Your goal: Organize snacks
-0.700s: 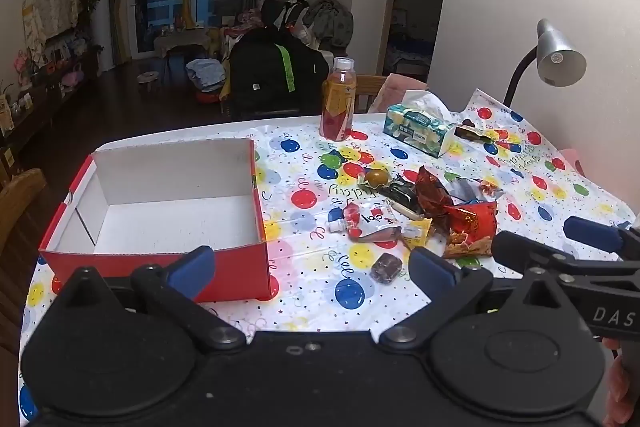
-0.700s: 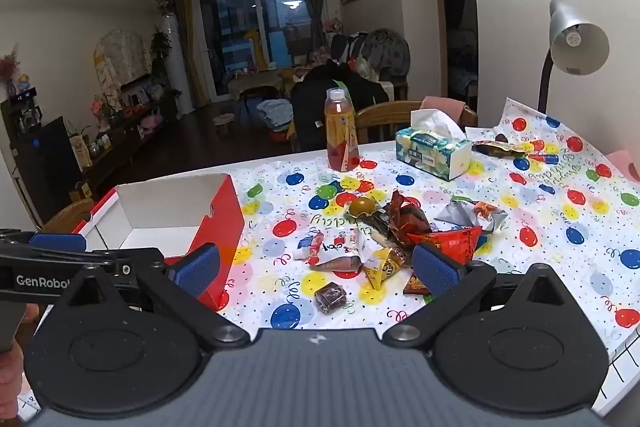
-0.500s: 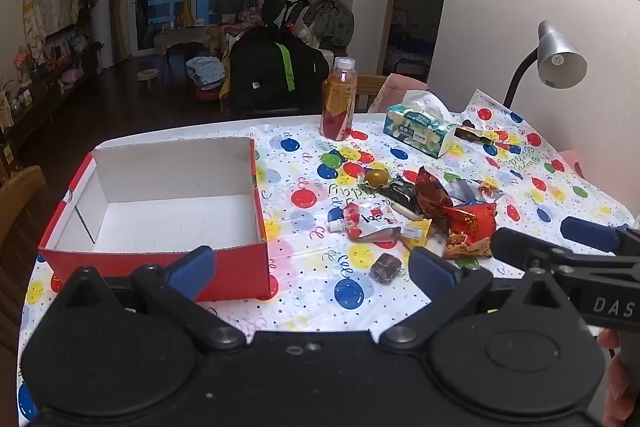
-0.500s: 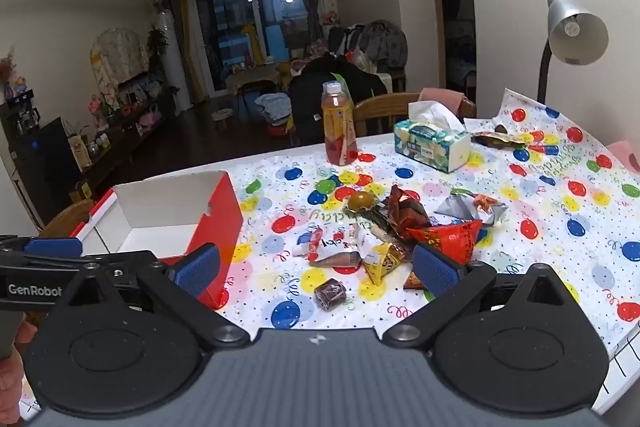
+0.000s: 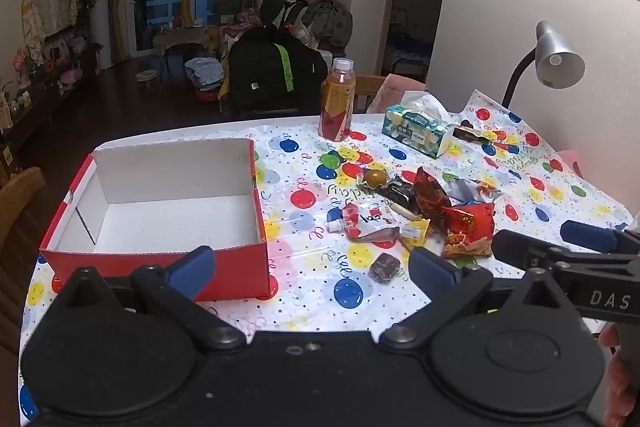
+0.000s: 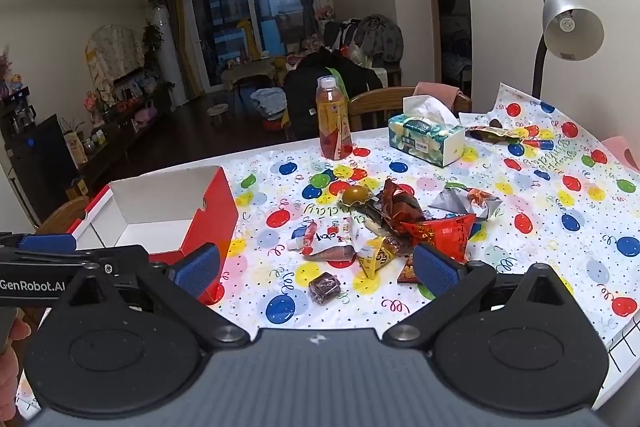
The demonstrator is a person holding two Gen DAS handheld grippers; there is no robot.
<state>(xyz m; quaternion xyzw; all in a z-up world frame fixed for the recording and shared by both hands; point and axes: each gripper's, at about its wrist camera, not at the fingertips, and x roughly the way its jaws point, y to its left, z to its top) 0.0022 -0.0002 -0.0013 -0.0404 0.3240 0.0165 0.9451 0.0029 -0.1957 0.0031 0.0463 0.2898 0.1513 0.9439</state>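
Observation:
A pile of snack packets lies mid-table: a red chip bag (image 5: pixel 468 227) (image 6: pixel 444 233), a white-and-red pouch (image 5: pixel 366 223) (image 6: pixel 330 241), a yellow packet (image 6: pixel 378 255), a dark red wrapper (image 6: pixel 396 203) and a small dark candy (image 5: pixel 384 268) (image 6: pixel 324 287). An empty red box with a white inside (image 5: pixel 160 207) (image 6: pixel 160 215) stands to the left. My left gripper (image 5: pixel 312 269) is open and empty above the near table edge. My right gripper (image 6: pixel 316 269) is open and empty, just short of the candy.
A juice bottle (image 5: pixel 338 103) (image 6: pixel 333 121) and a tissue box (image 5: pixel 420 125) (image 6: pixel 428 139) stand at the far side of the balloon-print tablecloth (image 5: pixel 312 195). A desk lamp (image 6: pixel 568 23) rises at the right. Wooden chairs flank the table.
Both views have shifted only slightly. The right gripper has drifted a little toward the snack pile. Both grippers stay open and nothing on the table has moved.

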